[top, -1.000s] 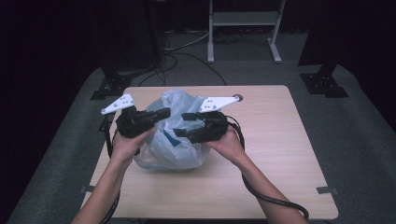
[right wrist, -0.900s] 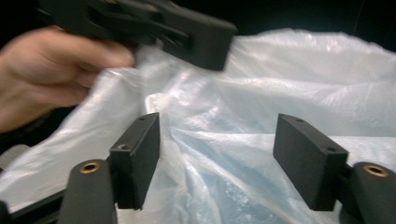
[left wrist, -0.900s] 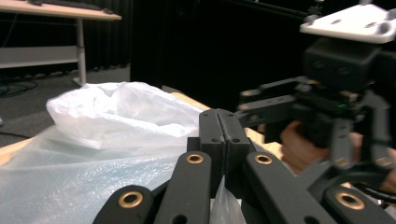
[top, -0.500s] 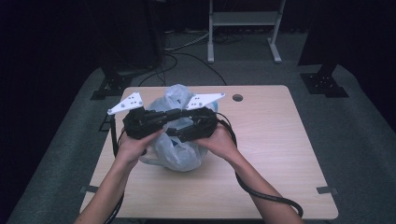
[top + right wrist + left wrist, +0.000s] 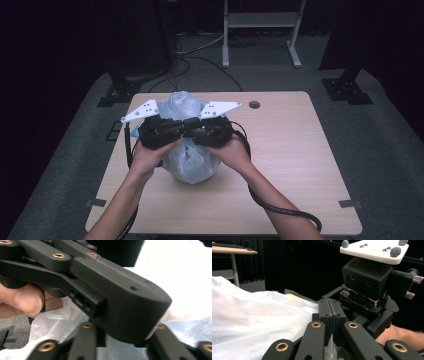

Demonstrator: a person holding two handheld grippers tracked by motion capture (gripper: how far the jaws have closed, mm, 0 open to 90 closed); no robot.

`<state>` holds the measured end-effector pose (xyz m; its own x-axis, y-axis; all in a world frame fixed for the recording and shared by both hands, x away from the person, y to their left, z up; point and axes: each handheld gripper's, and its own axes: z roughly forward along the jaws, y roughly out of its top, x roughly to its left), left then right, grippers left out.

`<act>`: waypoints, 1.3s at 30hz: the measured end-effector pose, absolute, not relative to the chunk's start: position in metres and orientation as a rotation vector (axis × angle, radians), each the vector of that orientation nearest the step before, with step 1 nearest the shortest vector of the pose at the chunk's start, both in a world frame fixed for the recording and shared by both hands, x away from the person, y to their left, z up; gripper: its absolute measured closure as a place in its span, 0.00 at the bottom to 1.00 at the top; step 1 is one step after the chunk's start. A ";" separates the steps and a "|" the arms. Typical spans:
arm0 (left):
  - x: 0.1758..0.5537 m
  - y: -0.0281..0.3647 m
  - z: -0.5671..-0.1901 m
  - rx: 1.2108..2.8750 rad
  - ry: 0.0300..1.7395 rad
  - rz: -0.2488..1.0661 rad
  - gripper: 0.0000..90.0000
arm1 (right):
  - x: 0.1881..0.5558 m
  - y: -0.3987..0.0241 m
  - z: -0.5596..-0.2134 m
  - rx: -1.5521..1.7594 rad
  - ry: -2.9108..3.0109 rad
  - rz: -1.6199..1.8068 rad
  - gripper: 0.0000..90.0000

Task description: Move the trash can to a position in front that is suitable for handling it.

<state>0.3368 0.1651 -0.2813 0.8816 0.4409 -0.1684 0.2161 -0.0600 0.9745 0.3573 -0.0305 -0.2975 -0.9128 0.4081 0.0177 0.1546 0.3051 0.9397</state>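
Plastic bag (image 5: pixel 192 160) sits mid-table (image 5: pixel 300 150), thin, soft, slippery, crumples easily. Your left tool (image 5: pixel 331 315) is closed, pinching bag film; right tool (image 5: pixel 202 131) meets it above the bag, opening can't tell. Grab bunched top folds.

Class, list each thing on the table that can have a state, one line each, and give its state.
Plastic bag: standing on the table, bulging, its top gathered up between the two tools.
Left tool: jaws shut on a strip of the bag's film, above the bag.
Right tool: over the bag and right against the left tool; whether its jaws are open or shut cannot be told.
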 end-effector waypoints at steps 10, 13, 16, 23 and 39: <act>0.331 0.184 -0.275 1.605 0.524 0.221 0.84 | 0.368 -0.040 -0.300 0.614 2.402 1.844 0.98; 0.329 0.189 -0.275 1.596 0.531 0.235 0.80 | 0.371 -0.043 -0.301 0.645 2.401 1.877 0.98; 0.326 0.200 -0.275 1.580 0.543 0.253 0.76 | 0.377 -0.051 -0.303 0.714 2.386 1.959 0.98; 0.324 0.215 -0.282 1.561 0.580 0.278 0.69 | 0.386 -0.063 -0.306 0.814 2.362 2.054 0.98; 0.312 0.245 -0.296 1.537 0.642 0.366 0.54 | 0.401 -0.087 -0.298 0.954 2.260 2.134 0.98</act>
